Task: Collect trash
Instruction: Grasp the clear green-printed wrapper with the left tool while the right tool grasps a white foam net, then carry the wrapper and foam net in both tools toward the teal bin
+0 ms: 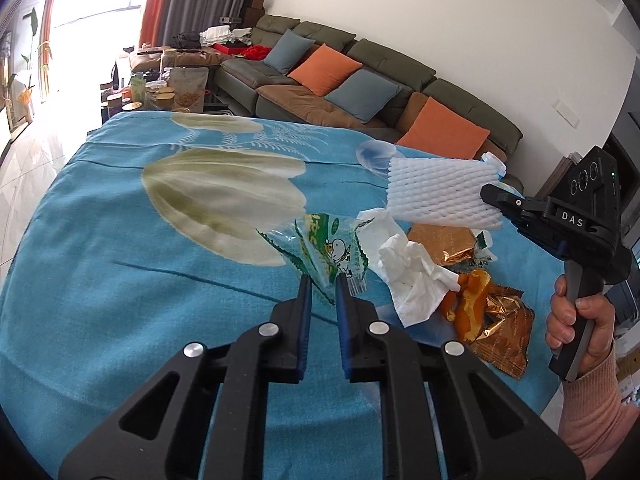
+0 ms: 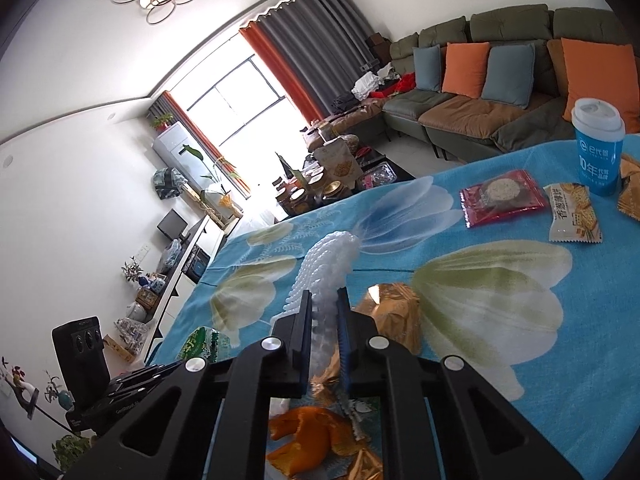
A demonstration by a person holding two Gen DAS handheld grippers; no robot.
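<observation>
Left side first. Left gripper (image 1: 323, 284) has its jaws drawn narrow on the near corner of the clear green-printed wrapper (image 1: 324, 254), which lies flat on the blue flowered cloth (image 1: 120, 280). The pinch looks to sit on the very edge of the film. Risk: slick plastic, shallow bite, so it may slide out on lifting. The pads may also catch a fold of cloth and drag it.

Middle of the pile: crumpled white tissue (image 1: 412, 280) overlaps the wrapper's right edge. If the wrapper comes up, the tissue may ride along and drop off, scattering. Orange peel (image 1: 468, 300) and gold foil wrappers (image 1: 500, 320) lie just beside the tissue, touching each other; any tug on the cloth would shift them.

Right side: right gripper (image 1: 494, 200), held by a hand (image 1: 576, 320), has its jaws clamped on the white foam fruit net (image 2: 324, 276), held clear above the pile. The foam is soft and springy, gripped at one end; it could work loose when swung.

No bin is in view, so the carry distance is unknown.
</observation>
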